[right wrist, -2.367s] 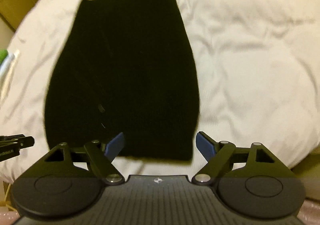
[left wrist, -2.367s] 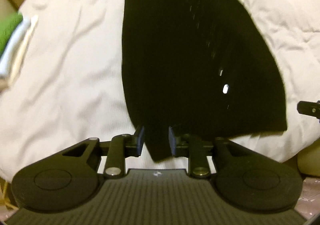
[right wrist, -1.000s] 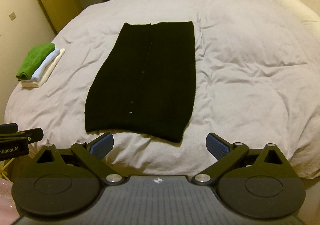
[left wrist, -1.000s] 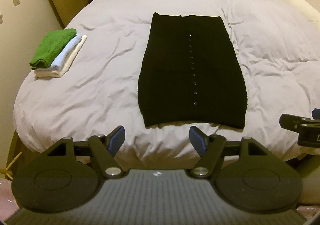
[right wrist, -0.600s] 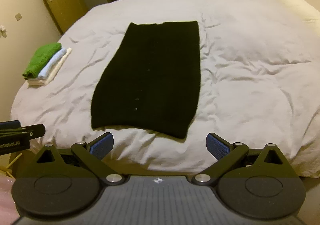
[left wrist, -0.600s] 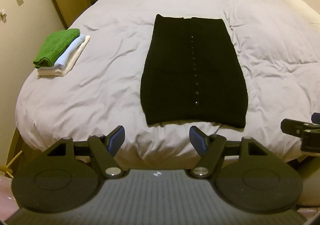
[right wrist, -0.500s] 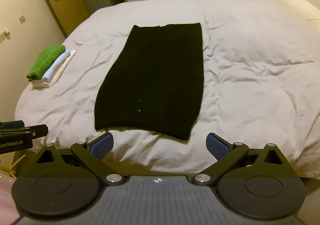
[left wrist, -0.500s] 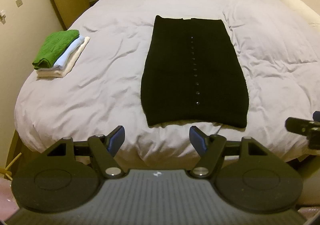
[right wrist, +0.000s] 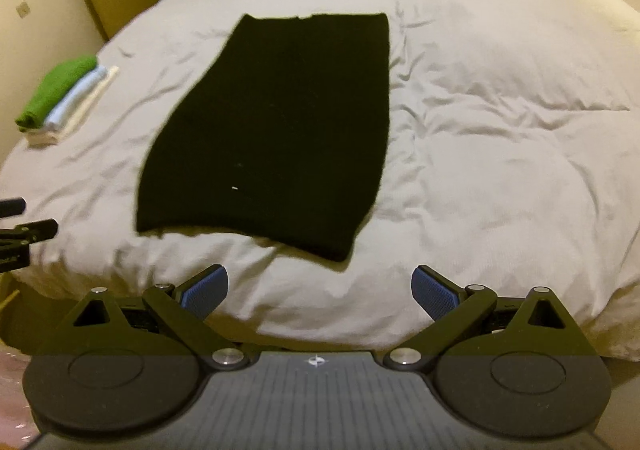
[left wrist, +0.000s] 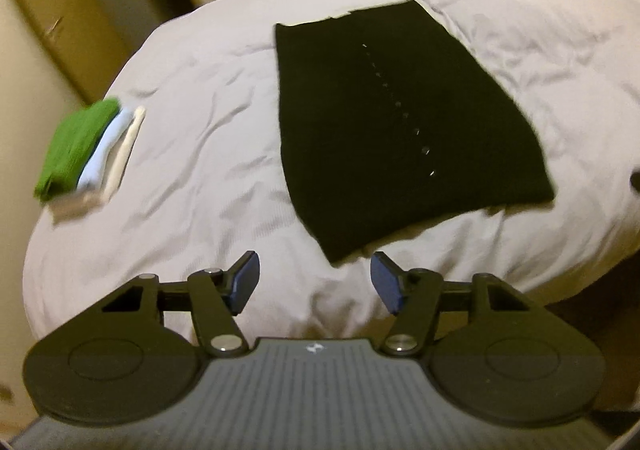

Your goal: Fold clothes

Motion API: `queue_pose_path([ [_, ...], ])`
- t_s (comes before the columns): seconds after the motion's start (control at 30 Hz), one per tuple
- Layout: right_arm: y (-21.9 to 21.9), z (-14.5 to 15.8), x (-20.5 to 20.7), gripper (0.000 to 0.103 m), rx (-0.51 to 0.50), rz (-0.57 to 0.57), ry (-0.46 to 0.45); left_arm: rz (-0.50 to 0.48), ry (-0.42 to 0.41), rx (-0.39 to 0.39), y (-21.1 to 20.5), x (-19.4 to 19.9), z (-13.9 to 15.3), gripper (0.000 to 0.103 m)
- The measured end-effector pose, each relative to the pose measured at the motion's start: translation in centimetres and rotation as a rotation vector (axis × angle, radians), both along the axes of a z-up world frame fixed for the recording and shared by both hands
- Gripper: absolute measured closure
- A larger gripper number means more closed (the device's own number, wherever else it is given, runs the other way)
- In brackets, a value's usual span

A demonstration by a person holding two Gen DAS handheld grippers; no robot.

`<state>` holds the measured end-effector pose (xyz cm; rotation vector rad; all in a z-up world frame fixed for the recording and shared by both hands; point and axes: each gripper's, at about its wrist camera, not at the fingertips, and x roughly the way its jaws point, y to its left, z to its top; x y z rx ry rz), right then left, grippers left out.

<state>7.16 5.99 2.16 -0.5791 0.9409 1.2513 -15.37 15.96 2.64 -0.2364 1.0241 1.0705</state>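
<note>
A black knitted garment [left wrist: 392, 129] is laid flat and lengthwise on the pale duvet [left wrist: 192, 177], a row of small buttons running down its middle. A stack of folded clothes [right wrist: 64, 97], green uppermost, is placed near the duvet's left edge.

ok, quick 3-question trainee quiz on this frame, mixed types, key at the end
1. True or false: the black garment lies flat on the duvet, held by neither gripper.
2. The top item of the folded stack is: A) green B) red C) black
3. Fill in: the left gripper has ______ between its closing jaws, and the right gripper is open.

Key: 1 true; 2 A; 3 nothing
</note>
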Motion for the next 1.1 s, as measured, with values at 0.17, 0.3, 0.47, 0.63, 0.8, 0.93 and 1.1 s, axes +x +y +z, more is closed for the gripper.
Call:
queue_pose_path([
  [0.17,3.2,-6.0,1.0,0.008,0.011,-0.022,-0.014,-0.110,0.043,0.016,4.0,0.0,-6.1,0.045],
  [0.3,4.3,-9.4,2.4,0.012,0.123,-0.081,-0.039,-0.165,0.028,0.049,6.8,-0.7,-10.0,0.046],
  [0.47,4.0,-11.6,3.2,0.012,0.290,-0.066,-0.133,-0.266,0.018,0.133,8.9,-2.6,-12.9,0.047],
  [0.63,1.7,-12.9,0.6,0.012,0.378,-0.020,-0.303,-0.409,0.013,0.264,8.1,-5.3,-14.8,0.047],
  [0.8,-1.3,-13.0,-3.5,0.017,0.374,-0.049,-0.422,-0.571,0.021,0.402,5.2,-7.5,-15.4,0.050],
  [0.93,-2.9,-11.8,-5.9,0.018,0.368,-0.020,-0.500,-0.642,0.057,0.486,3.9,-8.3,-15.9,0.051],
  [1.1,-3.5,-11.4,-7.0,0.021,0.364,0.082,-0.584,-0.694,0.116,0.536,4.2,-8.0,-17.2,0.052],
])
